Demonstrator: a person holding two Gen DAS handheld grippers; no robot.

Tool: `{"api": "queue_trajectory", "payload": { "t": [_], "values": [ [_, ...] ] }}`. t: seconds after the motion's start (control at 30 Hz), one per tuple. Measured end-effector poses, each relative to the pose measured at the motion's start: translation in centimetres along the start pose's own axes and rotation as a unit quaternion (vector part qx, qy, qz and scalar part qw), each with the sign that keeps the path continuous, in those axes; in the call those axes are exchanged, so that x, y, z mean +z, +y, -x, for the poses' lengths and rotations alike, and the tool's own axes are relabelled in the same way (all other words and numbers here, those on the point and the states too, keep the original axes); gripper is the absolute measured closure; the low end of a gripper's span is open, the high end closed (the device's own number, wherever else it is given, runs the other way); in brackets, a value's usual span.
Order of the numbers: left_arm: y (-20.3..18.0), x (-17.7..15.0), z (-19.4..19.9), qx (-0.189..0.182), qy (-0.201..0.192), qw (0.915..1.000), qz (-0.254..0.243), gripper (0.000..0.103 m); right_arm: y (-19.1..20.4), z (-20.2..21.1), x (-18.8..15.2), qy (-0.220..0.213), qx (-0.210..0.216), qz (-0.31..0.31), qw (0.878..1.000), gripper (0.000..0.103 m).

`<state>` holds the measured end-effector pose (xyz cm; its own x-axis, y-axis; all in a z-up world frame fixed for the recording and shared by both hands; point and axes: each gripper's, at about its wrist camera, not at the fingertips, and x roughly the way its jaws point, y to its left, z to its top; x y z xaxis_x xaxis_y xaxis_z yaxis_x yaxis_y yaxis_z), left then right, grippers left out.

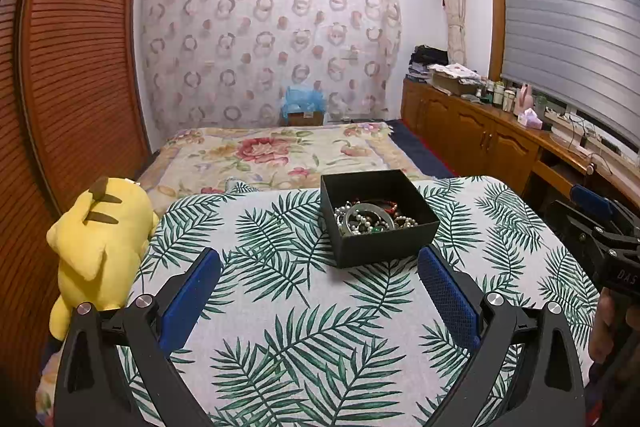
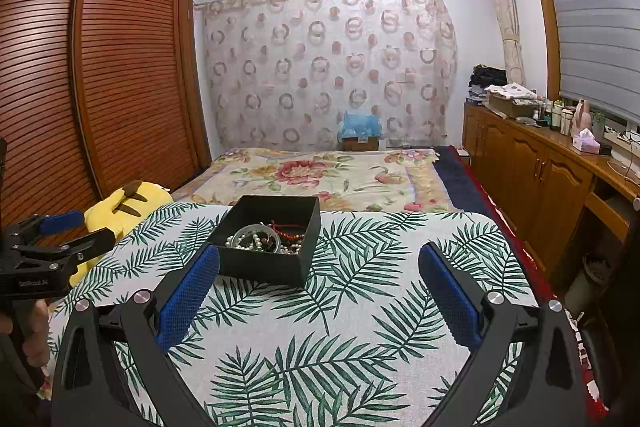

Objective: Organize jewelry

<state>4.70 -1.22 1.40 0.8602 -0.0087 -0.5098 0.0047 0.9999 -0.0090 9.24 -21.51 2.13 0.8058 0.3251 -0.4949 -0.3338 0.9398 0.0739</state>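
Observation:
A black open box (image 1: 384, 245) (image 2: 260, 267) stands on the leaf-print tablecloth (image 1: 280, 327) (image 2: 360, 327). Inside lies a tangle of jewelry (image 1: 370, 217) (image 2: 266, 239): pearl strands, a pale bangle, red beads. My left gripper (image 1: 320, 267) is open, held back from the box, which sits ahead and a little right of centre. My right gripper (image 2: 320, 267) is also open, with the box just ahead of its left blue pad (image 2: 188, 301). Nothing is between either pair of fingers. Each view catches the other gripper at its edge.
A yellow plush toy (image 1: 100, 247) (image 2: 120, 205) leans at the table's left edge. A bed with a floral cover (image 1: 280, 151) lies beyond the table. A wooden wardrobe (image 1: 72, 67) stands left, and a cluttered wooden sideboard (image 1: 500, 131) runs along the right.

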Motion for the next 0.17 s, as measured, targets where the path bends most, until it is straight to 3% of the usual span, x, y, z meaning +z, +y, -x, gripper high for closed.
{"api": "queue_trajectory", "payload": {
  "t": [0.17],
  "values": [
    [-0.01,-0.03,-0.01,0.001,0.000,1.0000,0.000,0.008,-0.08,0.02,0.00,0.000,0.000,0.000,1.000,0.002]
  ]
}}
